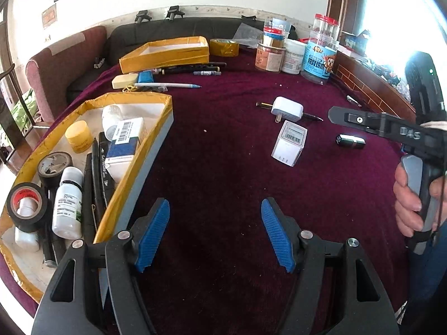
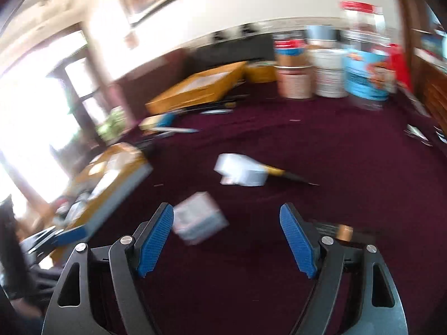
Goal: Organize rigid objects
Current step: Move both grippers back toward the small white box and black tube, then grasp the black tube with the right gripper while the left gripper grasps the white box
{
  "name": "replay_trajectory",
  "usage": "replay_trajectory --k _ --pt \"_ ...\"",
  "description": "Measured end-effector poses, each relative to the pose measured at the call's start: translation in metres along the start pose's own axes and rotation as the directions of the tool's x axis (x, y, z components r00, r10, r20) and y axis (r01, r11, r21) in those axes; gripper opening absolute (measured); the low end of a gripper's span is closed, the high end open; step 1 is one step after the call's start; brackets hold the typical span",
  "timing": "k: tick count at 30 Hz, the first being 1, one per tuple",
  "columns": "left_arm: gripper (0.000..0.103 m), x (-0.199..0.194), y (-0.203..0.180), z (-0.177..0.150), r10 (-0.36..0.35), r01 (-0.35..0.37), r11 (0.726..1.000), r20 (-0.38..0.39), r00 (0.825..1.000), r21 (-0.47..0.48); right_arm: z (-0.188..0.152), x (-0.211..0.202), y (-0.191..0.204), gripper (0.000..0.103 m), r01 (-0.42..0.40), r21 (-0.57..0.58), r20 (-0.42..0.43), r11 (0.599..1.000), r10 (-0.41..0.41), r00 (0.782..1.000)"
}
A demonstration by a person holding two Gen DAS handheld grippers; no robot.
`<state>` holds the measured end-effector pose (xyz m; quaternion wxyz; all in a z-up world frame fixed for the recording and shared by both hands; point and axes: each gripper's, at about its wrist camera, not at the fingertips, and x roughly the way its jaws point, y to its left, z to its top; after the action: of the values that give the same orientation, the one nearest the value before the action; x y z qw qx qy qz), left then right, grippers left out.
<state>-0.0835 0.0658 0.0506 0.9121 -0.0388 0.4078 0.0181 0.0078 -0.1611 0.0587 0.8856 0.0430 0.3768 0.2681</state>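
White cube box [image 2: 199, 217] lies on the maroon cloth [image 1: 223, 181] just ahead-left of the right gripper [image 2: 227, 240], nearer it than the left gripper [image 1: 215, 234]; both jaws spread, empty; the tray [image 1: 145, 150] sits left.

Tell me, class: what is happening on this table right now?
A person holds a gripper in each hand over a maroon tablecloth. The left gripper and the right gripper are both open and empty. The near box is already packed; a white charger and a small white box still lie loose.
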Motion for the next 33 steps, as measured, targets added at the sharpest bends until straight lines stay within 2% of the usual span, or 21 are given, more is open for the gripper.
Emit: replay_trajectory --k 2,5,8,17,20,21,22,25,33 --pt "0.068 0.004 -0.002 -0.001 0.001 -0.001 1.000 -0.013 1.000 0.005 -0.006 0.006 -0.011 0.074 0.049 0.080 -0.048 0.996 -0.045 0.998" --pt "0.068 0.007 -0.004 -0.001 -0.002 0.003 1.000 -0.021 1.000 0.013 -0.012 0.010 -0.012 0.072 0.046 0.087 -0.114 0.995 -0.035 0.993" --pt "0.068 0.011 -0.007 -0.001 -0.010 0.011 1.000 -0.027 1.000 0.025 -0.025 0.005 -0.001 0.072 0.112 0.021 -0.120 0.994 -0.108 0.987" --pt "0.068 0.020 -0.016 -0.006 -0.030 0.032 0.998 -0.048 0.998 0.050 -0.046 0.023 -0.004 0.073 0.235 -0.013 -0.094 0.972 -0.235 0.968" --pt "0.068 0.022 -0.015 -0.006 -0.036 0.038 0.998 -0.054 0.998 0.045 -0.047 0.028 -0.003 0.082 0.259 -0.031 -0.123 0.965 -0.261 0.957" --pt "0.068 0.023 -0.015 -0.007 -0.039 0.042 0.998 -0.056 0.998 0.044 -0.048 0.030 -0.003 0.091 0.283 -0.040 -0.134 0.958 -0.286 0.949" --pt "0.068 0.023 -0.015 -0.007 -0.041 0.043 0.998 -0.058 0.997 0.044 -0.048 0.034 -0.002 0.093 0.313 -0.052 -0.149 0.948 -0.317 0.937" --pt "0.068 0.023 -0.016 -0.009 -0.047 0.050 0.997 -0.060 0.997 0.050 -0.049 0.035 -0.004 0.101 0.324 -0.043 -0.160 0.945 -0.326 0.932" --pt "0.068 0.024 -0.012 -0.011 -0.075 0.078 0.996 -0.064 0.995 0.045 -0.052 0.032 -0.005 0.101 0.333 -0.035 -0.159 0.942 -0.335 0.929"
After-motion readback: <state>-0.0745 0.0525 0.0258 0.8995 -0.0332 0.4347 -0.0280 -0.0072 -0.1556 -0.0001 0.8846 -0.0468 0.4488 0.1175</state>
